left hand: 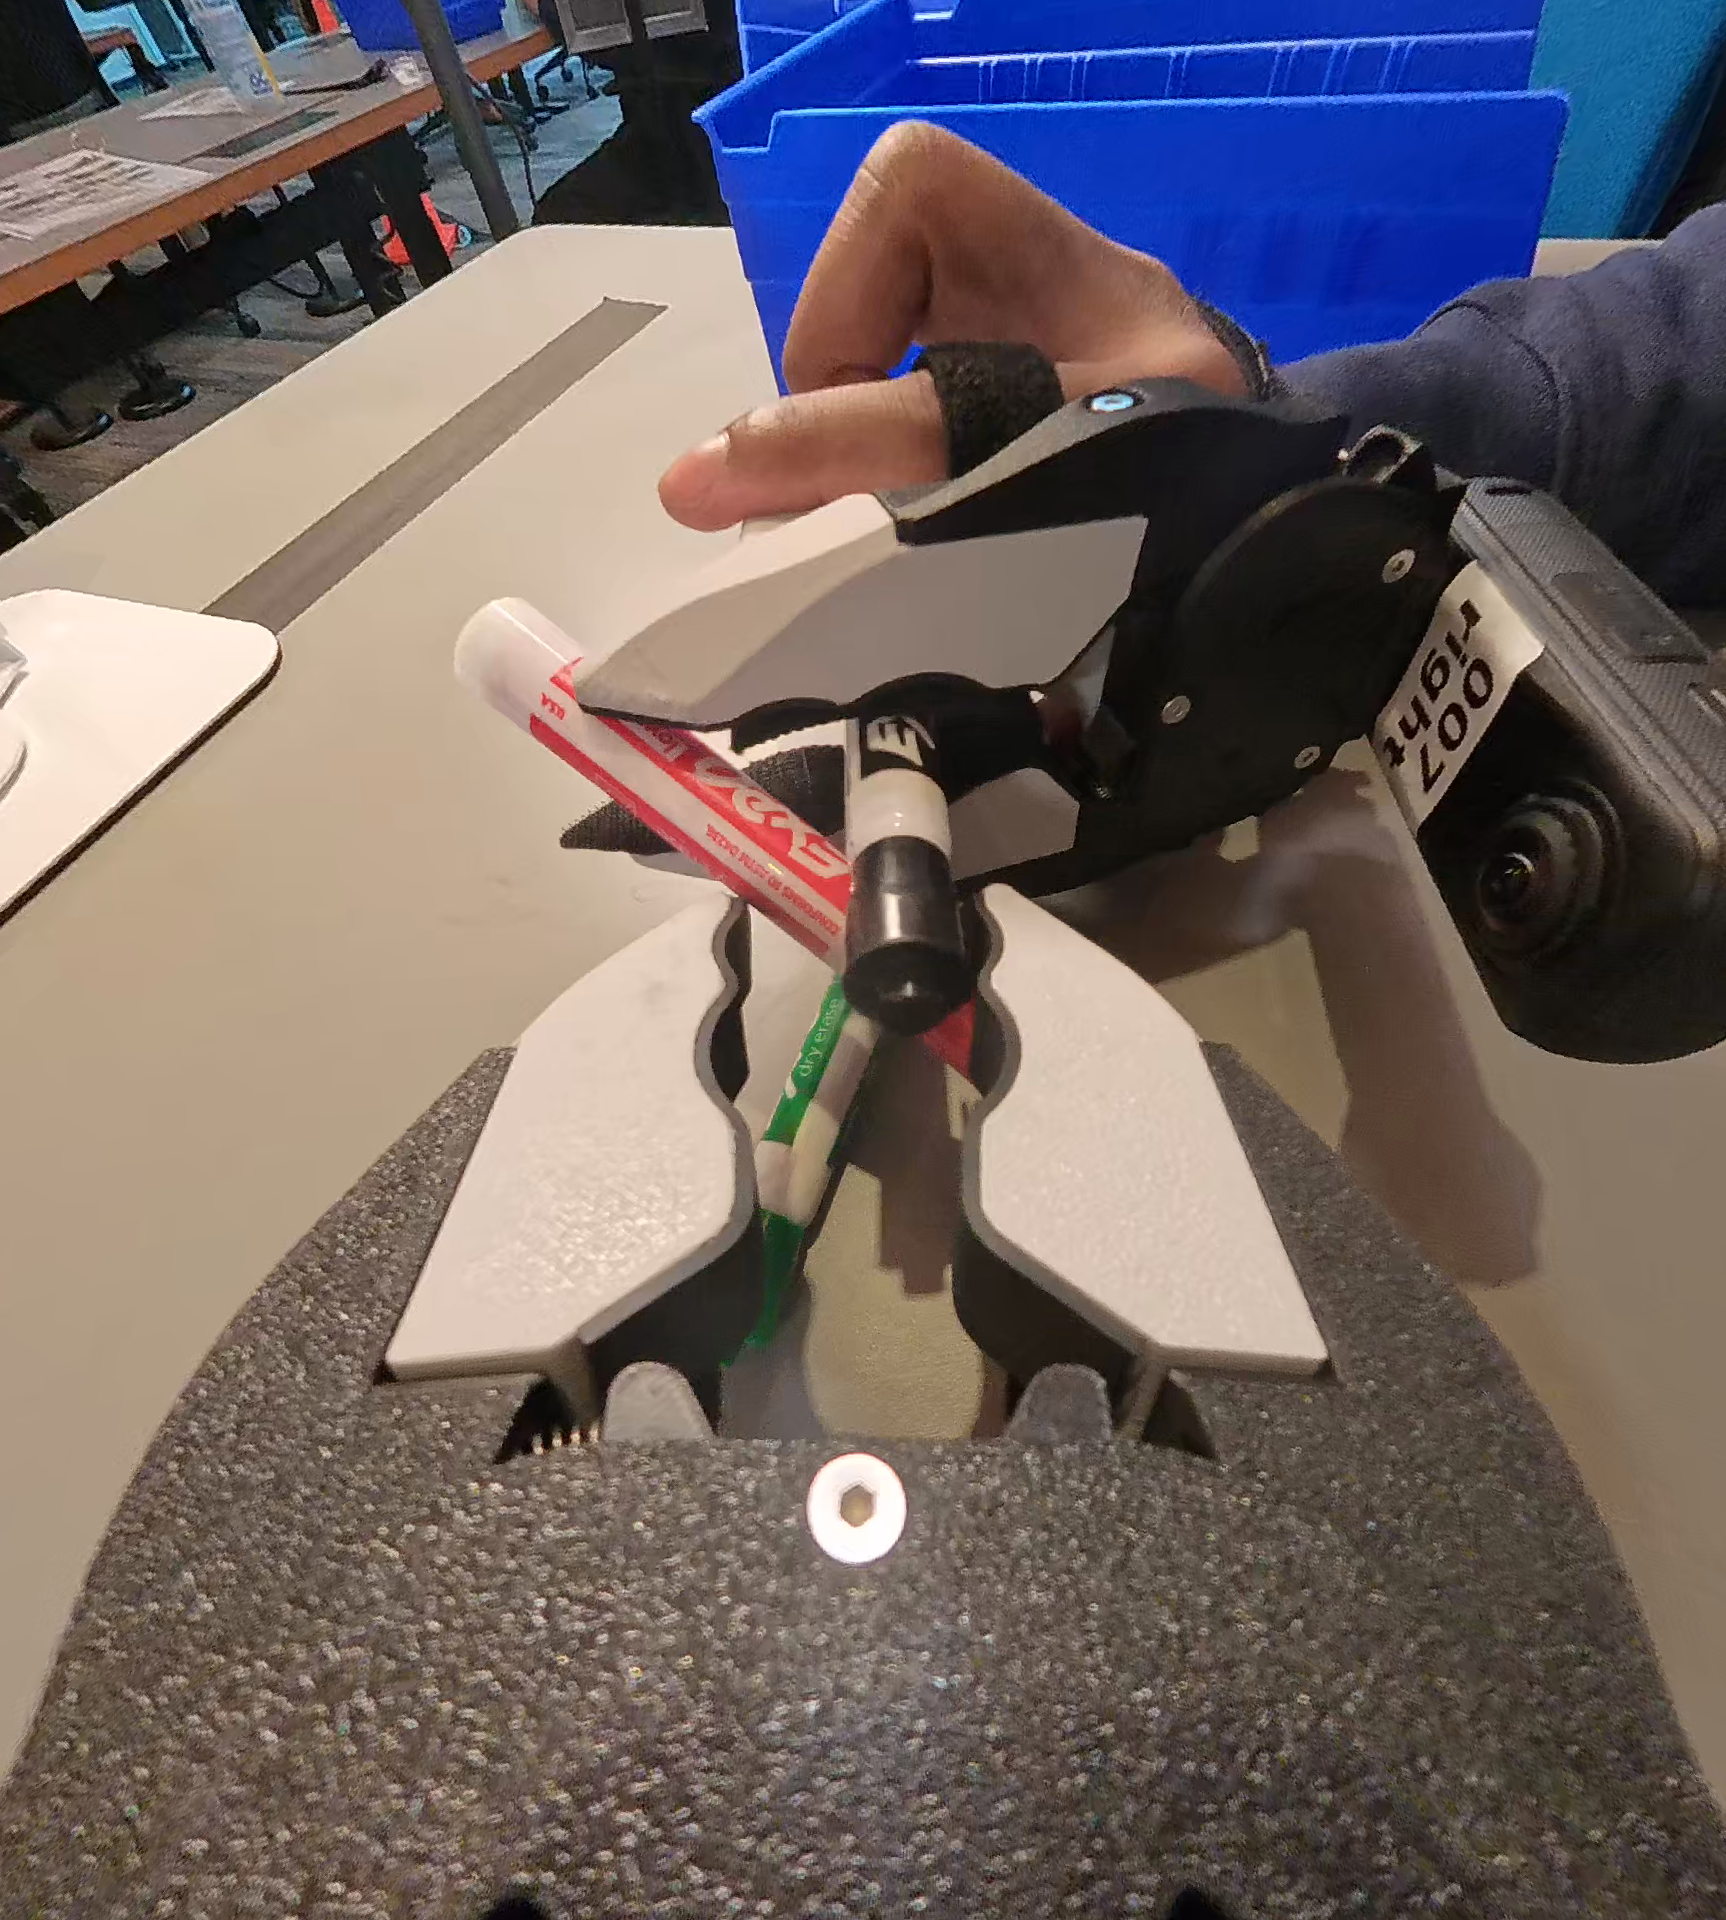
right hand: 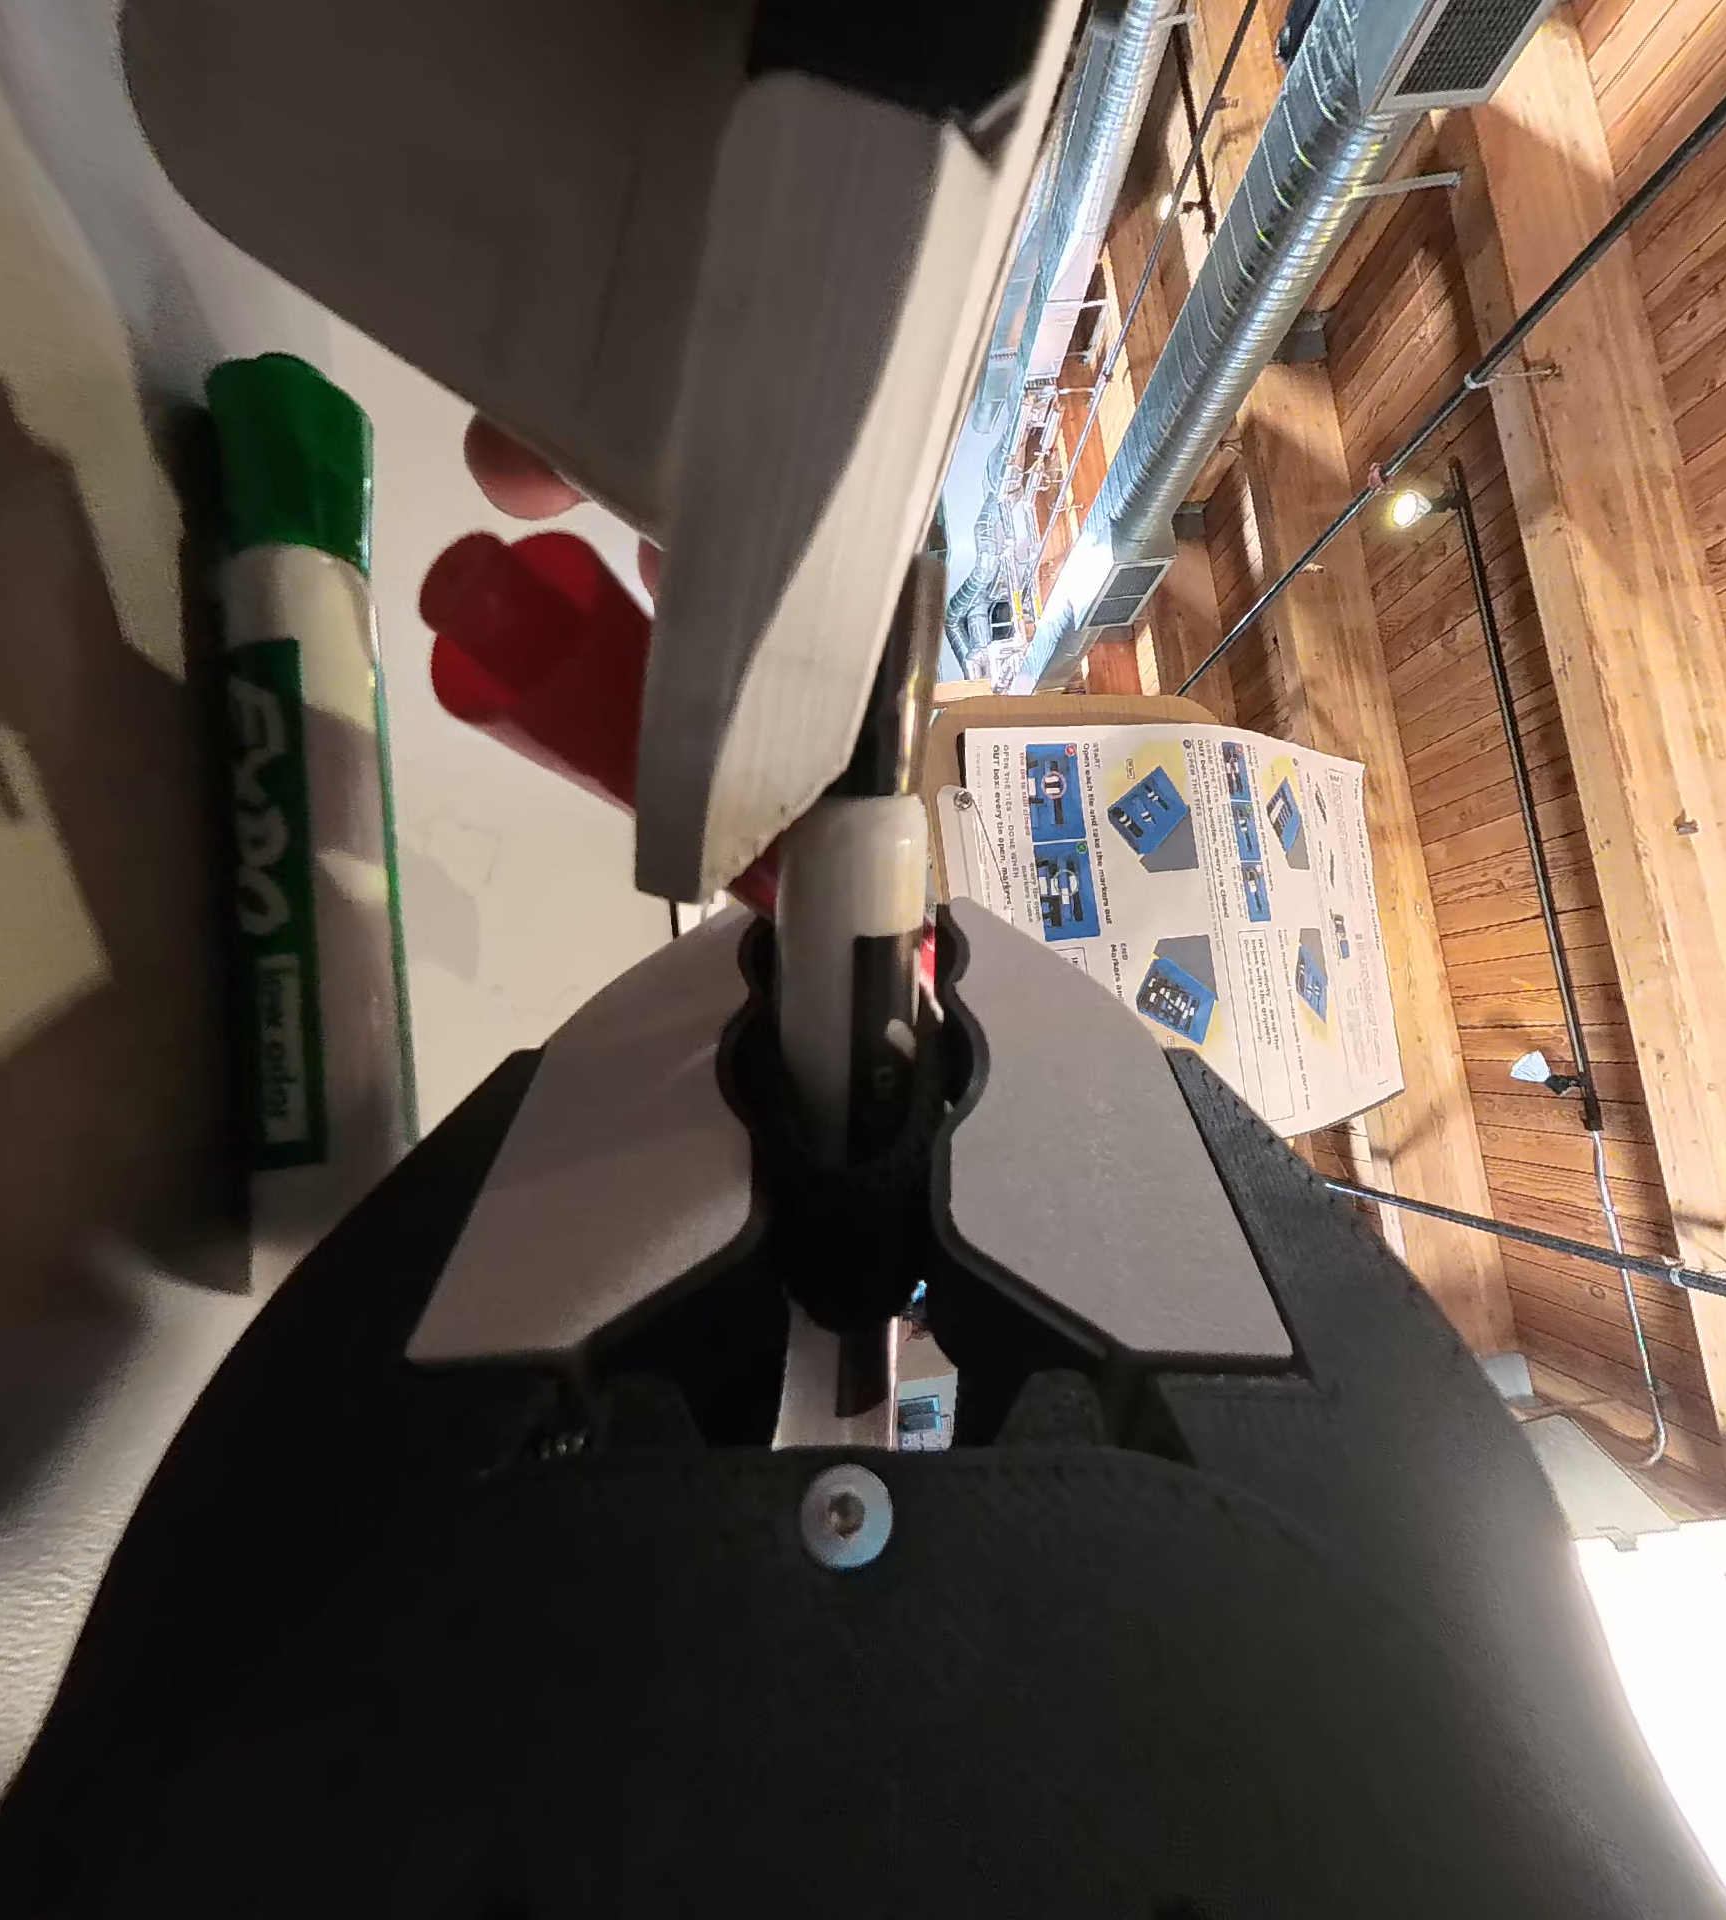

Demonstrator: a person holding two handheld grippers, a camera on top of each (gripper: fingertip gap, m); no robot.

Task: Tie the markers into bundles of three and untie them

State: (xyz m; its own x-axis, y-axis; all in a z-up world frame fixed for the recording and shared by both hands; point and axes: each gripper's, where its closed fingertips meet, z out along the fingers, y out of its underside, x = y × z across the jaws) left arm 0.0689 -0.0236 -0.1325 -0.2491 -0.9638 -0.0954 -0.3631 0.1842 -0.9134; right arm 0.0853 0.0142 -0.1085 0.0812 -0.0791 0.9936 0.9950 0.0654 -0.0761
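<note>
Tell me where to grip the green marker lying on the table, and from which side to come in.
Grip the green marker around the white barrel just below its cap, coming straight down from above with the fingers across its length. It lies flat on the table, apart from the other markers, so both long sides look free and the round barrel should probably seat between the pads.

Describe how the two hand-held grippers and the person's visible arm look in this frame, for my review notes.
The left hand-held gripper has pale grey fingers with wavy inner edges on a rough, dark grey speckled body with a white screw. The right hand-held gripper has pale grey fingers on a black body, a round black hub, a white label, a black camera and a black finger strap. The person wears a dark navy sleeve.
</note>
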